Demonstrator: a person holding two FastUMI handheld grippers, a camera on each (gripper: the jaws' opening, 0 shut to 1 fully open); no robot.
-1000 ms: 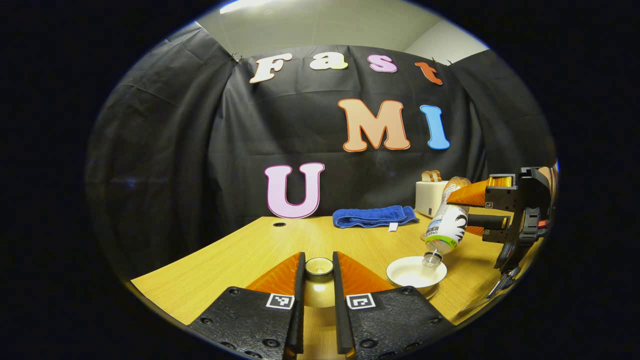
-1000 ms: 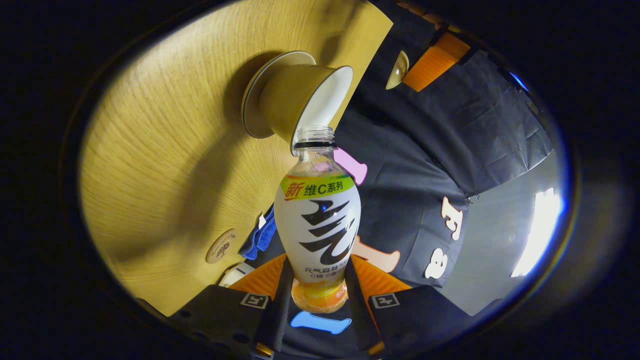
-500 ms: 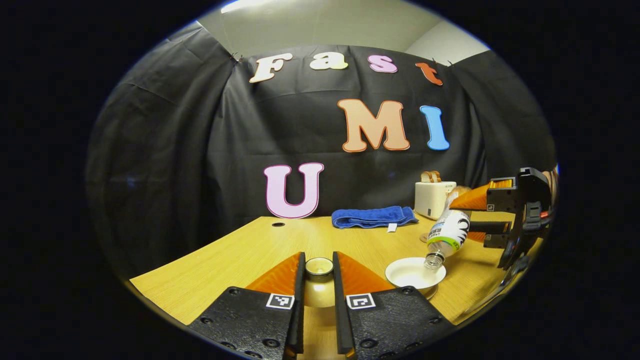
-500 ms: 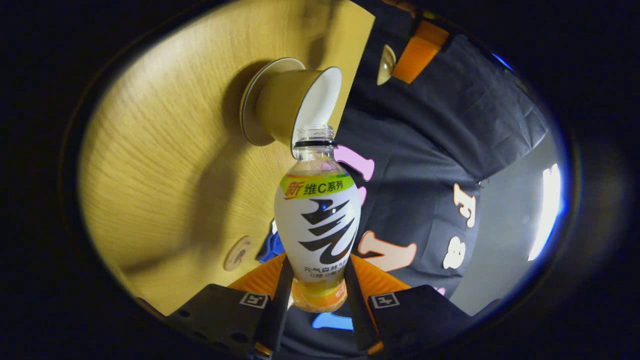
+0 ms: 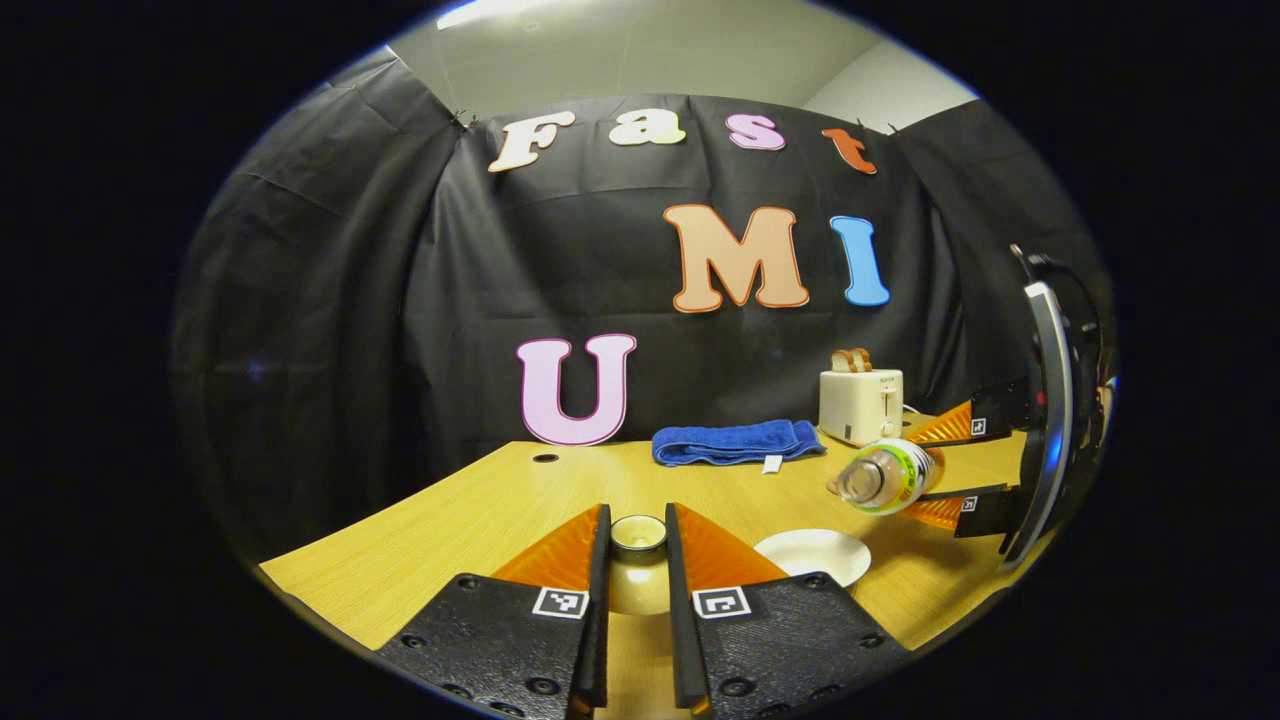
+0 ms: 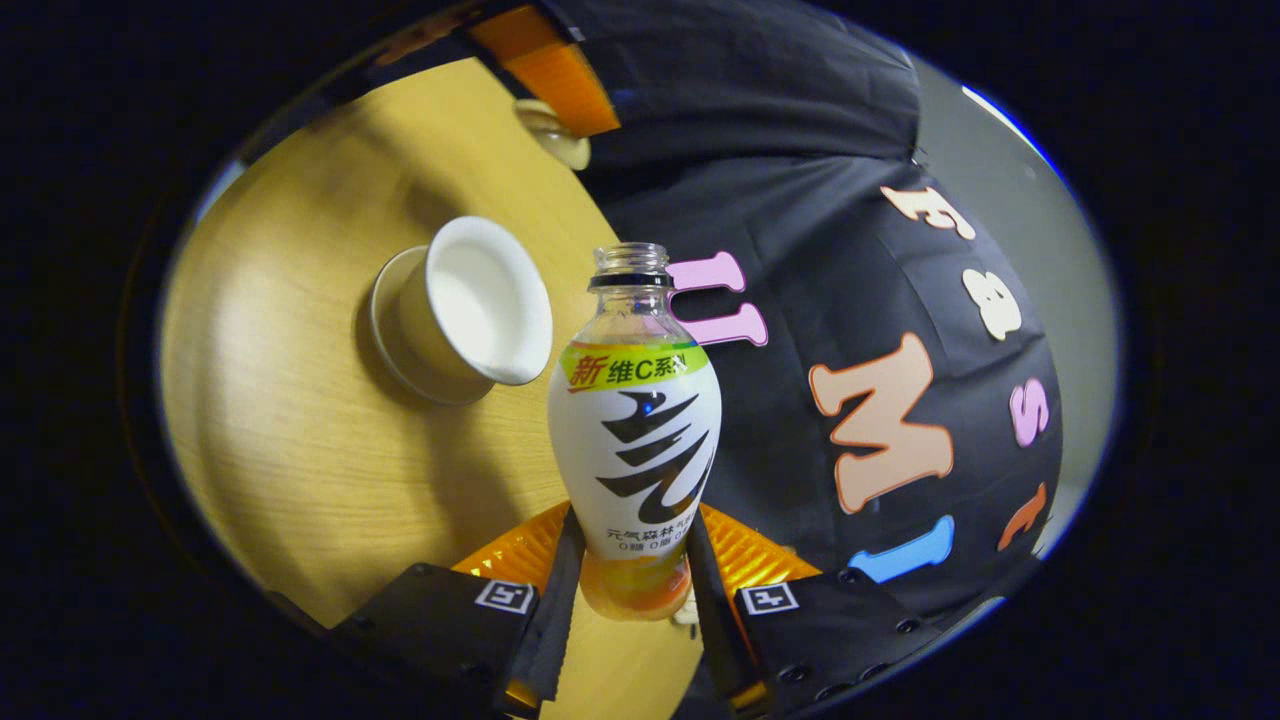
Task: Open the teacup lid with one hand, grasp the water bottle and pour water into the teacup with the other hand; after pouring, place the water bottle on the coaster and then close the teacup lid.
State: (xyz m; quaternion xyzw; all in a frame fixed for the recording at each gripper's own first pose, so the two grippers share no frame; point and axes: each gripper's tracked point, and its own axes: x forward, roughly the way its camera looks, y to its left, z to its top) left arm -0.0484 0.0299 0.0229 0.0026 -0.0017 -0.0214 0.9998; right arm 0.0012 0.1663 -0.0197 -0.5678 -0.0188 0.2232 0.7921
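While the left claw (image 5: 637,560) holds the small cream teacup lid (image 5: 638,533) by its knob, both fingers pressed against it, the lid hangs above the light wooden tabletop (image 5: 480,510) to the left of the open white teacup (image 5: 812,553). That cup stands on its saucer near the tabletop's front edge, its white inside bare to view.

Seen from the right gripper view, the right claw (image 6: 634,590) is clamped on the lower body of the uncapped plastic water bottle with a white and green label (image 6: 634,440), one finger on each side. The bottle's open mouth points away from the camera, and the teacup (image 6: 470,305) sits to the left of the bottle's neck, apart from it. In the left gripper view the same bottle (image 5: 885,476) lies roughly level in the air, its mouth facing left, above and to the right of the cup and not touching it.

Behind, a folded blue towel (image 5: 735,442) lies near the back of the tabletop, and a white toaster with bread in it (image 5: 860,403) stands just to its right.
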